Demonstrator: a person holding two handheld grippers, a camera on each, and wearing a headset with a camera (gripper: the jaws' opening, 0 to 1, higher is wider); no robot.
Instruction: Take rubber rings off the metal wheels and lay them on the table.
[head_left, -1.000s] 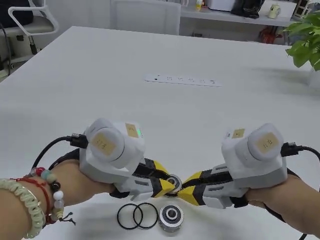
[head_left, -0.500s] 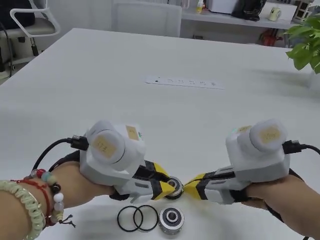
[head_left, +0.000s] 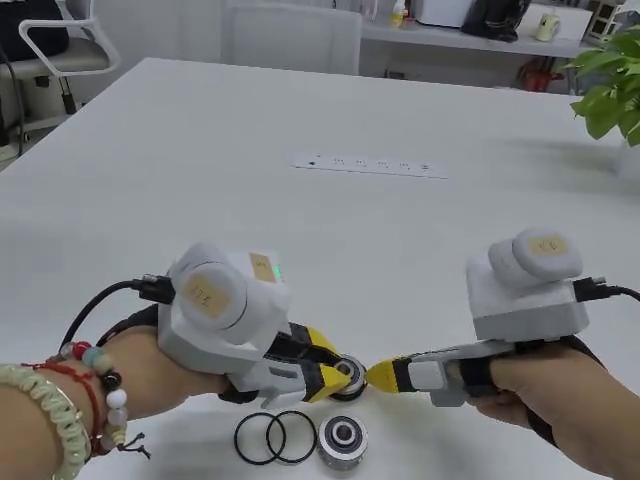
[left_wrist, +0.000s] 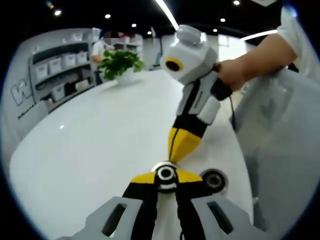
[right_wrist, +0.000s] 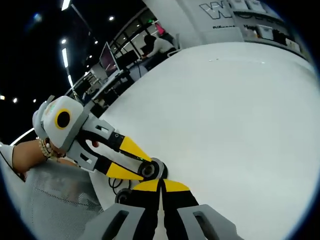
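Left gripper (head_left: 335, 376) clamped the wheel (head_left: 348, 370) just above the surface (head_left: 300, 230); right gripper (head_left: 380, 376), jaws pinched together, nosed its rim. Its rubber ring was probably thin, stretchy and snug: best nipped at the edge and peeled. Two loose rings (head_left: 275, 435) lay nearby.

- Left gripper (head_left: 338, 376): pale grey housing with a rounded cap. Tan sticker (head_left: 203, 291) on the cap, small green light (head_left: 277, 268) beside it. Jaws black and yellow.
- Right gripper (head_left: 380, 376): same grey housing, with a second sticker (head_left: 545, 243) on its round cap. Jaws black with yellow tips.
- Black cable (head_left: 100, 296) leaves the rear of the left housing; right cable (head_left: 605, 291) likewise.
- Left wrist: pale green bead bracelet (head_left: 45, 410), red cord (head_left: 62, 362), string of mixed coloured beads (head_left: 108, 378).
- Clothing: light grey garment (left_wrist: 285, 145), seen in the left gripper view.
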